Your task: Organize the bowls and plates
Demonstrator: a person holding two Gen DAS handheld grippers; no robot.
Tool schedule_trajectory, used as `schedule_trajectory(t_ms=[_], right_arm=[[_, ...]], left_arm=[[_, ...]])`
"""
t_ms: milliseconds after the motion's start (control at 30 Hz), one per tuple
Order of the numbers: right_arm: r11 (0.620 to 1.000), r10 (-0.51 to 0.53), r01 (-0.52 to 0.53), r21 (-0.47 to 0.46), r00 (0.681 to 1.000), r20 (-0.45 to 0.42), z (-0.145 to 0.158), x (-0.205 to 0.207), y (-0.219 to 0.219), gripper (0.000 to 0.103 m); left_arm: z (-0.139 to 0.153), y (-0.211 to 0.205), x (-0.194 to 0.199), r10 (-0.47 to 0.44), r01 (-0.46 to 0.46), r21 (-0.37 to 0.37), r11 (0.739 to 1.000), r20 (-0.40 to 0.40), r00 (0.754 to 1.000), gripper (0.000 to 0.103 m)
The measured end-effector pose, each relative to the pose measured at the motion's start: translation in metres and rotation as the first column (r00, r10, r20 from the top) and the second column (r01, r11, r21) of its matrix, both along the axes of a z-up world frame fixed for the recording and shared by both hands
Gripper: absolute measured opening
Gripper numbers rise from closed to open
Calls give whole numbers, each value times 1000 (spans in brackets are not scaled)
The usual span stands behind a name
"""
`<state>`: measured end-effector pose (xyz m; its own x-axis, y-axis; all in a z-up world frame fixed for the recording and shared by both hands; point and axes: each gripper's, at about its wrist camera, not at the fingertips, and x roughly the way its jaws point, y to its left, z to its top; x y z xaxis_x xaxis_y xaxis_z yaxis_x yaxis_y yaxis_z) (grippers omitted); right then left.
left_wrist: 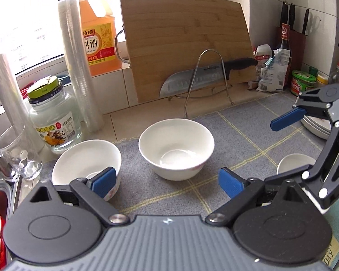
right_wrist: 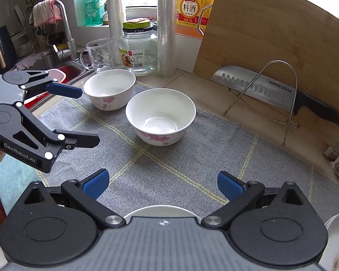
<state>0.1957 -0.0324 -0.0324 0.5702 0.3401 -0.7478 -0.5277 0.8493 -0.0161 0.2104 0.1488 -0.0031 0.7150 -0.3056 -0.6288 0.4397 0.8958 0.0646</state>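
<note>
Two white bowls with pink flowers stand on the grey checked mat (right_wrist: 214, 158): one in the middle (left_wrist: 176, 146) (right_wrist: 160, 117), one nearer the sink (left_wrist: 85, 160) (right_wrist: 109, 88). My left gripper (left_wrist: 167, 185) (right_wrist: 89, 117) is open and holds nothing, just short of the middle bowl; its left pad (left_wrist: 105, 184) overlaps the sink-side bowl in the left wrist view. My right gripper (right_wrist: 162, 186) (left_wrist: 271, 151) is open too, nothing between its pads. A third white bowl (left_wrist: 293, 162) (right_wrist: 160, 210) lies under it, mostly hidden. Stacked plates (left_wrist: 316, 126) (right_wrist: 336, 237) sit at the right.
A bamboo cutting board (left_wrist: 183, 45) leans on the back wall, with a knife (right_wrist: 260, 85) on a wire rack (right_wrist: 280, 94). A glass jar (left_wrist: 54, 122), glass mug (left_wrist: 13, 153), film rolls (left_wrist: 79, 67) and a bottle (left_wrist: 97, 33) stand left; the sink (right_wrist: 56, 67) is beyond.
</note>
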Motion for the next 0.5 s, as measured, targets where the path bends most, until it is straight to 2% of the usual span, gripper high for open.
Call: schedule_trajectory(t_ms=[100,233,500], right_arm=[[1000,7,-7,-3,1000,4,-1,7,5,103],[1000,17,-16,-20,1000,3,-6,19,13,103],[999,29,-29,-29,1000,-3,-15,43,21,103]], left_arm=[[3,-3,19,-32,32,-16,999,-5,999,97],[2,-12,40,-67,67,14,998,2,998,97],[-9,-20,81,-119,120,34,992,-44,992,96]])
